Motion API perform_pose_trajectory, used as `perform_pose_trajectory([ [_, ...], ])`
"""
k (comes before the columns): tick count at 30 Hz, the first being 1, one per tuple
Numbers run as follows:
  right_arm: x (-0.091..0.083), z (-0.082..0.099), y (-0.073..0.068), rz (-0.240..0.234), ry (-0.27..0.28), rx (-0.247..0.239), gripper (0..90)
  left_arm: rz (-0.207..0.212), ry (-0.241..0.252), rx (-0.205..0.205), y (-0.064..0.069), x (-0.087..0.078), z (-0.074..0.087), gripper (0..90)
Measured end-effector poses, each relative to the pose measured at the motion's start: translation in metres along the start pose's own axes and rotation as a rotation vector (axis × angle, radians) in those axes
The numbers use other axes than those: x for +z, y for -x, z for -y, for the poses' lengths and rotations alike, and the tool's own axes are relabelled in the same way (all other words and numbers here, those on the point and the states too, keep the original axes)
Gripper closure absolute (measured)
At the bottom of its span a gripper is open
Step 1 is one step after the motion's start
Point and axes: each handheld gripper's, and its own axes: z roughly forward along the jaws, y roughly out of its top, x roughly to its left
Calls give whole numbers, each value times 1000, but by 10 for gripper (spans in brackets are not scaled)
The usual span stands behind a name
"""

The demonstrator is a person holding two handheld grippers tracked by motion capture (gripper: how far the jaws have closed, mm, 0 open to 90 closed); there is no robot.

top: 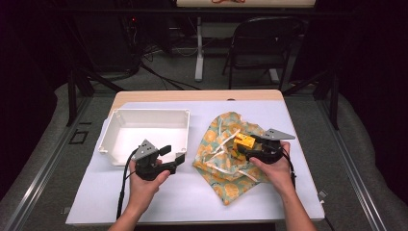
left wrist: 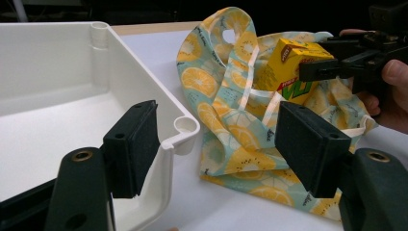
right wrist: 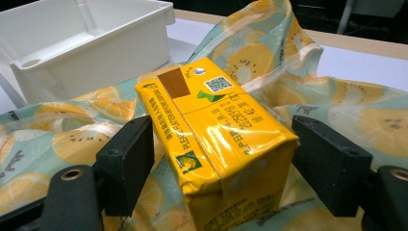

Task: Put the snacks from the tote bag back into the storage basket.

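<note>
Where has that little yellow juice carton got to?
In the high view the yellow juice carton sits right of the white tray, between the right gripper's jaws, over the fruit-print cloth bag.

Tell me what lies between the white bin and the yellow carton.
Fruit-print bag cloth and a bare strip of table, seen in the high view, separate the bin from the carton.

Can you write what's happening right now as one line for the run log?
left tool: open, empty, beside white tray | right tool: shut on yellow juice carton | carton over fruit-print bag
</note>
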Motion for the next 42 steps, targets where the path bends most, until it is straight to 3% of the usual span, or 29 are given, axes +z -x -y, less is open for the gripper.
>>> perform_pose_trajectory([
  [11, 11, 3, -2, -26, -43, -26, 282, 19, -7, 2, 1, 2, 2, 341],
  [18, 16, 5, 2, -55, -32, -10, 303, 26, -20, 7, 2, 5, 3, 352],
  [22, 22, 7, 0, -58, -50, -27, 348, 28, -27, 9, 3, 6, 4, 356],
  [24, 20, 6, -2, -45, -41, -45, 473, 27, -28, 7, 3, 5, 4, 357],
  [25, 19, 5, -3, -36, -48, -53, 491, 26, -27, 9, 2, 5, 3, 359],
  [27, 18, 4, -7, -14, -68, -68, 502, 28, -24, 7, 3, 6, 3, 360],
  [32, 12, -5, -16, 1, -76, -48, 509, 30, -11, 17, 6, 7, 2, 355],
  [34, 8, -10, -21, 16, -69, -40, 508, 4, 19, 20, 9, 8, 2, 348],
  [35, 6, -13, -23, 15, -71, -37, 508, 19, 10, 29, 8, 7, 1, 342],
  [42, -10, -31, -39, 26, -58, -32, 508, -11, 62, 79, 15, 10, -1, 296],
])
